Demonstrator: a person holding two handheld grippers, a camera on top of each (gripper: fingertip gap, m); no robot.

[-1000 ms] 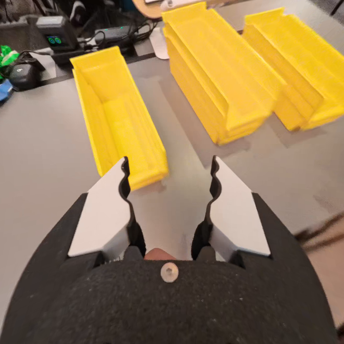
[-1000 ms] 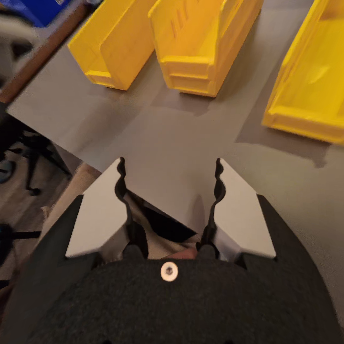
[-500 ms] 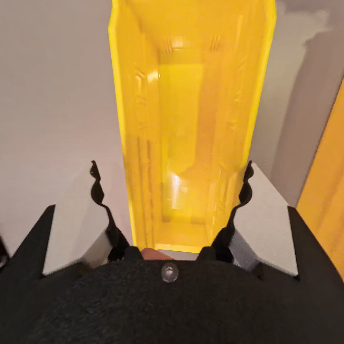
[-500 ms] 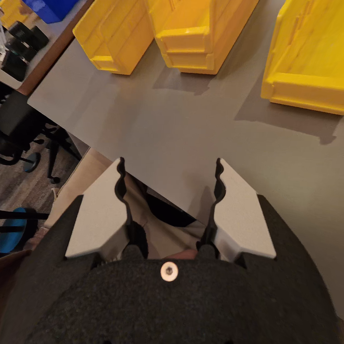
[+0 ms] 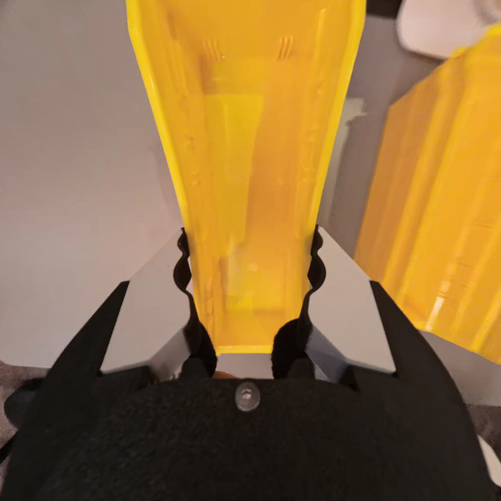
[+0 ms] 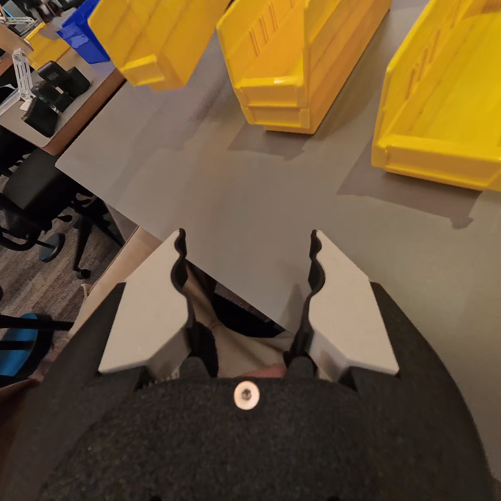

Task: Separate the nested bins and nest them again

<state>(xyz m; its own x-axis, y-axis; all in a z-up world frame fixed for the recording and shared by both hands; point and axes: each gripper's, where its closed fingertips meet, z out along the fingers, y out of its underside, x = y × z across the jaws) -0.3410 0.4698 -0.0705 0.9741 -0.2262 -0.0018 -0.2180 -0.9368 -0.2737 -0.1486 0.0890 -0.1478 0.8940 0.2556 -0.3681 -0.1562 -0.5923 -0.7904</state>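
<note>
- Since half a second ago the left gripper (image 5: 248, 238) has closed in on the single bin (image 5: 244, 151); its fingers, then spread wide of the bin's sides, now press against both side walls near the low front end.
- Right wrist view has pulled back a little over the same interval; more of the table (image 6: 244, 195) and the floor to its left shows.
- Left claw: clamped on the single bin across its width. The bin stretches away from the camera, open top up; whether it rests on the table or is lifted, cannot tell.
- Nested stack (image 5: 433, 203) stands just beside the held bin, to its right, not touching.
- Right gripper (image 6: 248, 238): fingers apart, nothing between them, hovering over the near table corner, well apart from any bin.
- In the right wrist view: nested stack (image 6: 284, 81) in the middle, one bin on each side.
- Step in hand, by my reading: pick-up of a separated bin for re-nesting.
- Next move likely calls for lifting it level, aligning it lengthwise over a receiving bin, and lowering it straight in.
</note>
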